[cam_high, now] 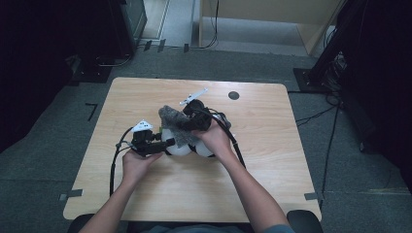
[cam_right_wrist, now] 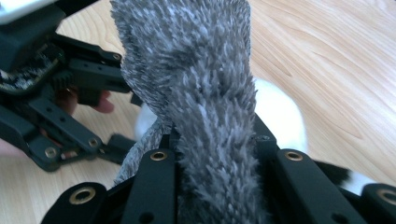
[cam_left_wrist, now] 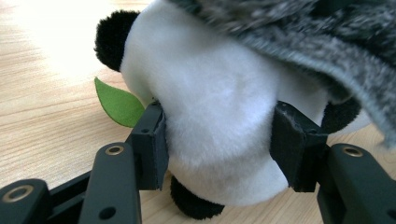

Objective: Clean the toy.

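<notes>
- Nearest me in the high view, two forearms come in from the bottom edge, each hand on a gripper.
- My left gripper [cam_high: 165,143] sits low at the left of the toy, jaws clamped on the plush panda [cam_high: 182,145]; its cable [cam_high: 114,162] loops back over the table [cam_high: 194,194].
- In the left gripper view the left gripper [cam_left_wrist: 218,140] has both black pads pressed into the panda [cam_left_wrist: 219,107], one each side of the white body, fur bulging between them. Firm grip.
- Same view: a black ear top left, a black foot at the bottom, a green felt leaf [cam_left_wrist: 119,102] just beside the left pad, resting against the panda.
- The panda lies on the wood near table centre, between my two hands.
- My right gripper [cam_high: 180,125] is over the panda, jaws closed on the grey fluffy cloth [cam_high: 174,119].
- In the right gripper view the right gripper [cam_right_wrist: 217,154] pinches the cloth [cam_right_wrist: 196,84] in a bunched strip between its pads; the strip runs up and away from the jaws.
- The cloth drapes over the panda's top; white fur [cam_right_wrist: 280,116] shows under it.
- Left gripper visible left of the cloth there, fingers [cam_right_wrist: 100,105] behind it.
- Far side: dark round hole [cam_high: 233,95] in the tabletop, well apart from the toy.
- Beyond, grey floor.
</notes>
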`<action>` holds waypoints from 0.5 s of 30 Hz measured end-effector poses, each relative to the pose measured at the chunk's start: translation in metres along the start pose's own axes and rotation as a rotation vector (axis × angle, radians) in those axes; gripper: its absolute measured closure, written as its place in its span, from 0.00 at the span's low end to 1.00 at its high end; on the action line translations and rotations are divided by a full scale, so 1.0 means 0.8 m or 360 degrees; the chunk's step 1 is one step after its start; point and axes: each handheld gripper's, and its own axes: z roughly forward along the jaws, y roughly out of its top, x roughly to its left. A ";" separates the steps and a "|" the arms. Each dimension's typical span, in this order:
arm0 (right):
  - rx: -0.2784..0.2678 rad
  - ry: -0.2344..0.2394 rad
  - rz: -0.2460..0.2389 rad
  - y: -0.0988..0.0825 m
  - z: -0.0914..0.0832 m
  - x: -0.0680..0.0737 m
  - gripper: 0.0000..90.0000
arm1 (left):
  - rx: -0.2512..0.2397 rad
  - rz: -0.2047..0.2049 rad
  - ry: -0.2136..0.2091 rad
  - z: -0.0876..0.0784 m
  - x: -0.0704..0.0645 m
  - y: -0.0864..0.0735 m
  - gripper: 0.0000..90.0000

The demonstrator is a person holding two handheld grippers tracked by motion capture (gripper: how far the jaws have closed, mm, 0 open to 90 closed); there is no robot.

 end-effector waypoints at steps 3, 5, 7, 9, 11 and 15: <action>0.0000 -0.0050 0.0000 -0.006 -0.011 -0.005 0.79 | -0.0001 0.0000 -0.0001 0.000 0.000 0.000 0.48; -0.0005 -0.0081 0.0008 -0.012 -0.020 -0.011 0.79 | -0.0003 0.0006 0.0000 0.000 0.000 0.000 0.48; -0.0024 -0.0085 0.0027 -0.018 -0.028 -0.017 0.79 | -0.0004 0.0015 0.0001 0.000 -0.001 0.000 0.49; -0.0040 -0.0084 0.0050 -0.023 -0.037 -0.023 0.79 | -0.0003 0.0019 0.0001 0.000 -0.001 0.000 0.49; -0.0062 -0.0079 0.0077 -0.028 -0.045 -0.028 0.79 | 0.0003 0.0020 0.0002 0.000 -0.001 0.001 0.49; -0.0108 -0.0082 0.0121 -0.038 -0.061 -0.038 0.78 | 0.0002 0.0016 0.0000 0.000 -0.001 0.001 0.49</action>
